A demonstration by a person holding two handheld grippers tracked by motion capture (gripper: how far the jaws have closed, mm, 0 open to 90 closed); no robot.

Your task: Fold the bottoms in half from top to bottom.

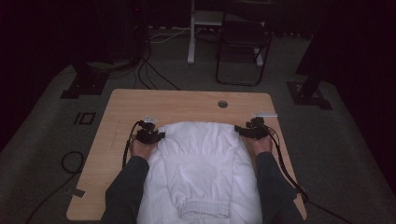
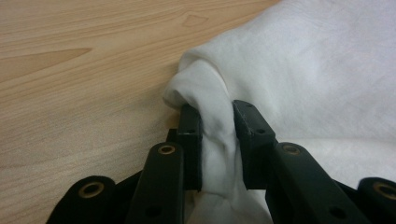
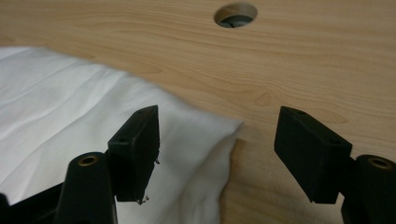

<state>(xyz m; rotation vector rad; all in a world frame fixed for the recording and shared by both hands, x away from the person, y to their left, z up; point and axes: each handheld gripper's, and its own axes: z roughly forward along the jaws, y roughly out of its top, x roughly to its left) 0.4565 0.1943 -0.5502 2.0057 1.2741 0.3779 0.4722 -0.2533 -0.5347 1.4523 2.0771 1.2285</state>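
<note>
White garment (image 1: 201,163), high view: was spread on the wooden table (image 1: 140,100), both grippers at its far corners.
Left gripper (image 2: 217,140), its view: a bunched corner was clamped.
Right gripper (image 3: 219,158), its view: jaws were spread wide over the corner, nothing held.
Risk: uneven lifting might be caused by the ungripped right corner.

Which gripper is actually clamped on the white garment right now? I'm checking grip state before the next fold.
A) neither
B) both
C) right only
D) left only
D: the left gripper pinches a bunched fold of the white garment, while the right gripper stands open over its corner.
</note>
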